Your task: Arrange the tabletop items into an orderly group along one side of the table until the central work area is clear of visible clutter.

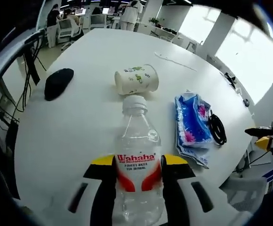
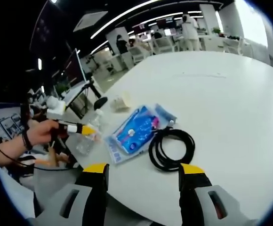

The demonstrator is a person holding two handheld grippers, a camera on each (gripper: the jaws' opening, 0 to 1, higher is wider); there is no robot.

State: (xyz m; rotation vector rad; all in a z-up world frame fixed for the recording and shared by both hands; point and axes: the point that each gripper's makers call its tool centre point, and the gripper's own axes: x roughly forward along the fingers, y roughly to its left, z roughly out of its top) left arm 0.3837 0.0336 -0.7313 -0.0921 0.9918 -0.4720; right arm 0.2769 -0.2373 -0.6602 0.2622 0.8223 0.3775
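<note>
A clear Wahaha water bottle with a white cap sits between the jaws of my left gripper, which is shut on it over the table's near edge. Beyond it a paper cup lies on its side. A blue tissue packet and a coiled black cable lie to the right. In the right gripper view my right gripper stands open and holds nothing, just short of the cable. The packet, the bottle, the cup and the left gripper lie further left.
A black mouse-like object rests near the white table's left edge. A thin white cord lies far back. A person's hand holds the left gripper. Desks, chairs and people stand beyond the table.
</note>
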